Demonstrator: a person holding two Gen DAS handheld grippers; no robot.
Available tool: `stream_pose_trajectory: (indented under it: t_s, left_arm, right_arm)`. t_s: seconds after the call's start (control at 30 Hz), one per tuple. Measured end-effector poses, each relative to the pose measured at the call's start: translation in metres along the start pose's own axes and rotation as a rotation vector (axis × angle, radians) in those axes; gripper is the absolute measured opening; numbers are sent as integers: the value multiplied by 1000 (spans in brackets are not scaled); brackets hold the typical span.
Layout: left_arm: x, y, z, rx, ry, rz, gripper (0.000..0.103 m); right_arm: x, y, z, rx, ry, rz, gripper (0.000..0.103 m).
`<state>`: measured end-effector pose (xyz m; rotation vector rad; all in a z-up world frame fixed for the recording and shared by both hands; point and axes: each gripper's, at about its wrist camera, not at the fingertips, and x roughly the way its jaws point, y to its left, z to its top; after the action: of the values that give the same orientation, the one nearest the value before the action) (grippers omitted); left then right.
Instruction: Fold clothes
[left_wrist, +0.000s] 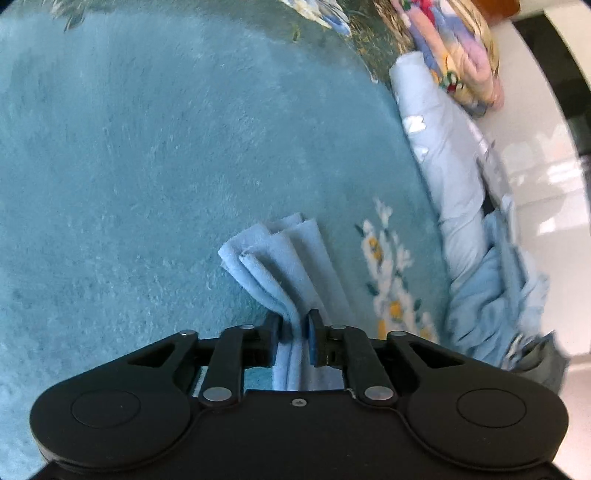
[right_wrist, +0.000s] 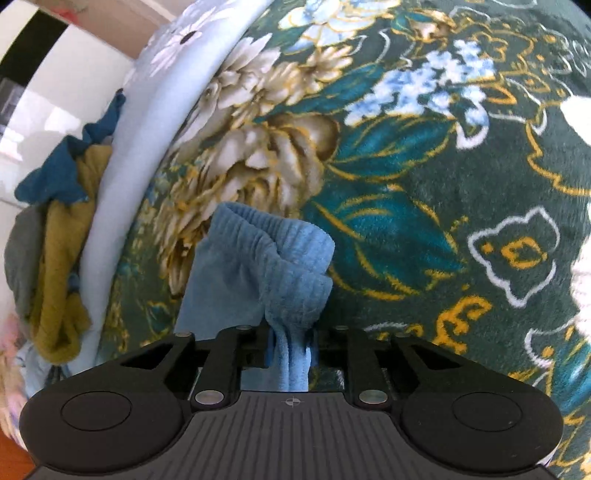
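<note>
Home bedroom, dark green floral plush blanket (right_wrist: 424, 177) spread over a bed, crumpled mustard and teal clothes (right_wrist: 62, 236) at its edge, glossy white floor (left_wrist: 546, 177)

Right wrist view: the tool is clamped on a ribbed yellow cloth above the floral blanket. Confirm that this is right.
Wrong colour. In the right wrist view the right tool is clamped on a ribbed light blue cloth, not a yellow one, above the floral blanket.

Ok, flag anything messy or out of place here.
A crumpled heap of clothes, teal, mustard and grey, hangs off the bed edge, unfolded. Otherwise nothing odd: both the left gripper and right gripper pinch light blue fabric.
</note>
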<state>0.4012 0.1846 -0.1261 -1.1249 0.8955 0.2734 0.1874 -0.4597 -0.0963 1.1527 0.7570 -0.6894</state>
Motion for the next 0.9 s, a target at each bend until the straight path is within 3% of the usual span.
stream_pose_trajectory:
  t_s: [0.1, 0.27, 0.3, 0.33, 0.37, 0.67, 0.77, 0.9]
  left_arm:
    - [-3, 11, 6, -62, -25, -37, 24]
    - [-12, 30, 16, -158, -71, -95, 23]
    - [-13, 31, 18, -161, -73, -103, 21]
    - [-15, 30, 20, -154, -71, -107, 8]
    - [-16, 30, 22, -146, -69, -110, 1]
    - [-37, -14, 26, 94, -77, -106, 1]
    - [-56, -50, 12, 288, -100, -133, 1]
    - [-74, -111, -27, 558, -67, -254, 1]
  right_arm:
    - [-6, 7, 0, -13, 0, -14, 28]
    - [-16, 22, -9, -52, -24, -26, 35]
    - [-19, 24, -11, -58, -28, -30, 35]
    - [-21, 27, -13, -63, -33, -34, 35]
    - [-22, 28, -15, -62, -38, -38, 35]
    - [-43, 37, -29, -57, -72, -21, 35]
    - [-49, 33, -30, -46, -85, -3, 35]
    - [-62, 32, -27, -58, -103, 27, 35]
